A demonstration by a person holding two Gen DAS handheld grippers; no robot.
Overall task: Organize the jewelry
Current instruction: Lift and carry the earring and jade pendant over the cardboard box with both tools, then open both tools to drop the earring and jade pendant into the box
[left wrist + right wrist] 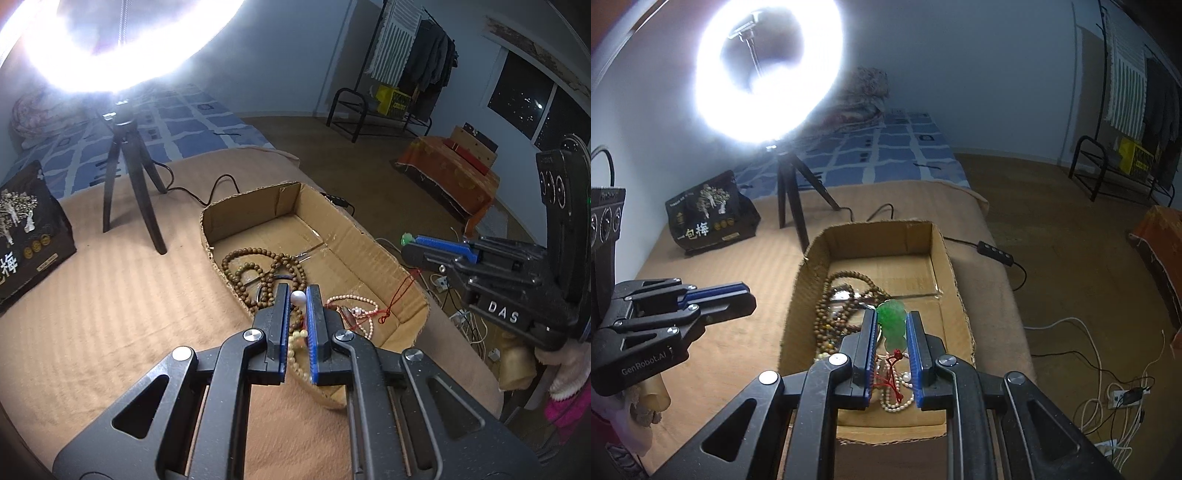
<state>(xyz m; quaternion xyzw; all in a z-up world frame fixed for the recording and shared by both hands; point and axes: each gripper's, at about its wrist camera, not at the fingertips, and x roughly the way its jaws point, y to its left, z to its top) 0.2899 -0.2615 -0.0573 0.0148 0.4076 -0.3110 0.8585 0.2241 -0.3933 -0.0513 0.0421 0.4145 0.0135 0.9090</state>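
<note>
Left gripper [297,295] is pinching a white pearl [297,297], right gripper [891,323] is clamped on a green pendant [892,325], both hovering over the box [955,280]. Looks mostly done to me: wooden beads [258,258] and pearl necklace [354,301] already sit inside, only these two left to drop.

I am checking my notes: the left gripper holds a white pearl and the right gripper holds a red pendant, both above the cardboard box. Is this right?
Not quite. The pendant in the right gripper is green, as the right wrist view shows; only its cord is red. The left gripper does hold a white pearl, and both are above the cardboard box.
</note>
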